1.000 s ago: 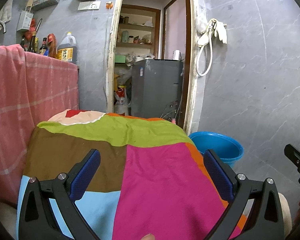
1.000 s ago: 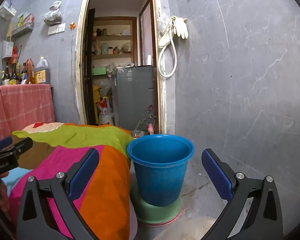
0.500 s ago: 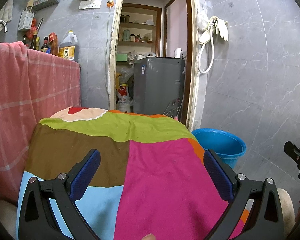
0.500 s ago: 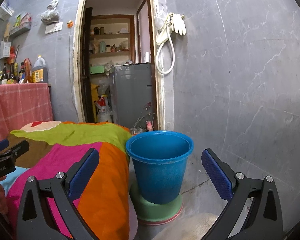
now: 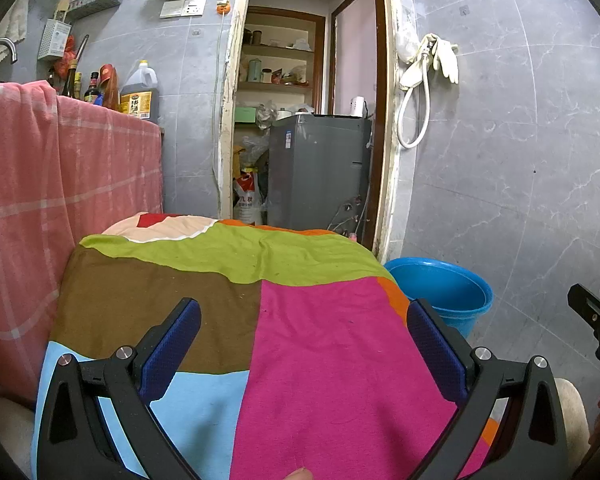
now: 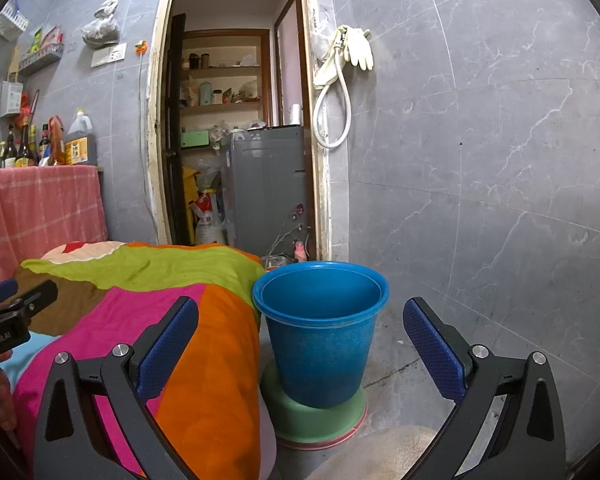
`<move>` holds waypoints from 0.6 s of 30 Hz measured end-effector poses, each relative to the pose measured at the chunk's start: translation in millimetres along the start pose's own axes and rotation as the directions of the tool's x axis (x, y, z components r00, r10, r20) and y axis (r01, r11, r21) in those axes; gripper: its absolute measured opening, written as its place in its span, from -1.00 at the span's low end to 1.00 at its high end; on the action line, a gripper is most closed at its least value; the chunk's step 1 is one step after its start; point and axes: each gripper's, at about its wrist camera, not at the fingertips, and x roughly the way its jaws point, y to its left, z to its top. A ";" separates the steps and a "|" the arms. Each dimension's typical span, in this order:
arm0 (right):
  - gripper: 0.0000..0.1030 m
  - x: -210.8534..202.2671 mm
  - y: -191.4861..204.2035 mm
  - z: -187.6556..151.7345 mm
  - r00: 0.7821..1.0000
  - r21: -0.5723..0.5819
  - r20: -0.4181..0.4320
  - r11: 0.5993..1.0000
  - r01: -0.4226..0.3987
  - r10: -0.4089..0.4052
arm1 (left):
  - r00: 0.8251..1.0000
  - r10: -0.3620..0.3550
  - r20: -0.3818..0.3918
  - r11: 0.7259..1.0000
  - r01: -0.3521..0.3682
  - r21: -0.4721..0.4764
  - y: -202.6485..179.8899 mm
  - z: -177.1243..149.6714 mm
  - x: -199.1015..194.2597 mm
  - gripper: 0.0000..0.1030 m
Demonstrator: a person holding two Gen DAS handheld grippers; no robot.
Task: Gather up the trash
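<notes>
— Bucket (image 6: 320,332) first: where was it against the grippers?
— Left gripper (image 5: 304,344) gaped wide over the patchwork cloth (image 5: 320,344); right gripper (image 6: 300,344) likewise spread, empty, framing the blue bucket atop a green basin (image 6: 320,420).

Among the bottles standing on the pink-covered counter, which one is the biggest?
The clear jug with a handle and yellow label, holding dark liquid. It stands at the counter's end nearest the doorway and is far wider than the slim dark bottles beside it.
</notes>
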 end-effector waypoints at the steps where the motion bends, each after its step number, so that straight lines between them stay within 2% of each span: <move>1: 1.00 0.3 0.1 0.0 1.000 0.001 0.000 1.000 0.000 0.000 | 1.000 0.000 -0.001 1.000 0.000 0.001 0.1 0.6 0.1 0.96; 18: 1.00 0.7 0.2 0.0 1.000 -0.001 0.001 1.000 0.000 0.000 | 1.000 0.003 0.002 1.000 -0.003 -0.004 3.6 0.7 -1.0 0.96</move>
